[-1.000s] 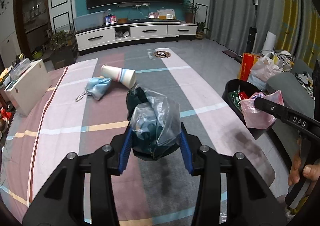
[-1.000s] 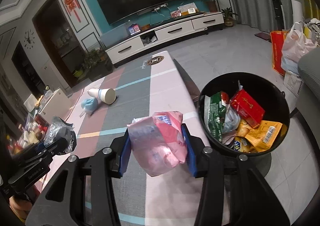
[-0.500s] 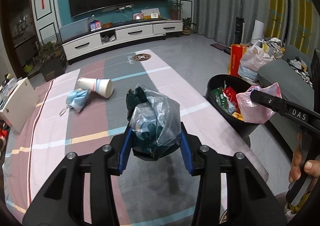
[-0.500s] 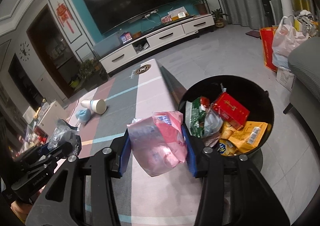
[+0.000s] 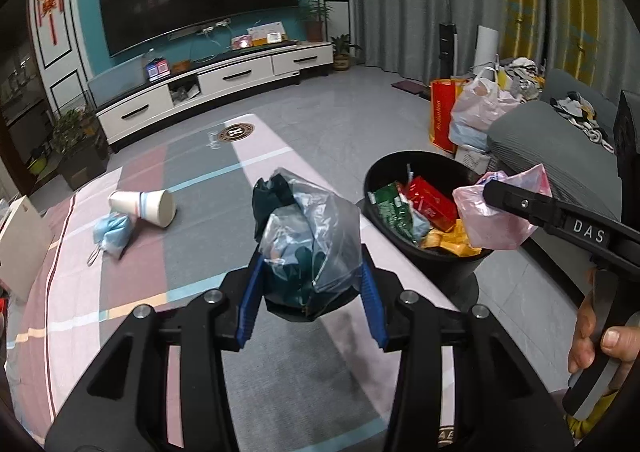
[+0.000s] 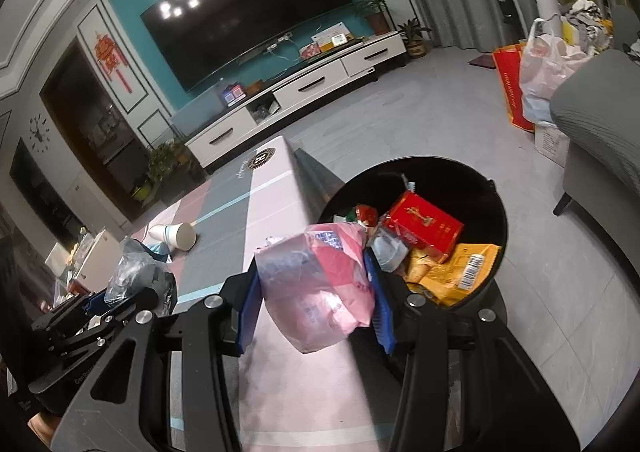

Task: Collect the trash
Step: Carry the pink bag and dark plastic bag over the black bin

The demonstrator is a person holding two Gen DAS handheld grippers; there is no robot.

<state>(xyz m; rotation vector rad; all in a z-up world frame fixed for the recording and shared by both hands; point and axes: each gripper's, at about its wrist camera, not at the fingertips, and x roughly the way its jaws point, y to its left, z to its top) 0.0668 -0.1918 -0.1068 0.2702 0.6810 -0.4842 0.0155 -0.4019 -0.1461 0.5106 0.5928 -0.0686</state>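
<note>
Right hand-held gripper [image 6: 316, 288] clamped on a crumpled pink plastic bag [image 6: 320, 284], held by the round black trash bin [image 6: 496, 208] just ahead, ready to drop. Left hand-held gripper [image 5: 310, 284] squeezing a clear plastic bag of dark trash [image 5: 308, 236], waiting beside.

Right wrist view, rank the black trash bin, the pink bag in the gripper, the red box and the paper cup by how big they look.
1. black trash bin
2. pink bag, held in the right gripper, so nearness to the camera inflates it
3. red box in the bin
4. paper cup, lying farther off on the table
</note>
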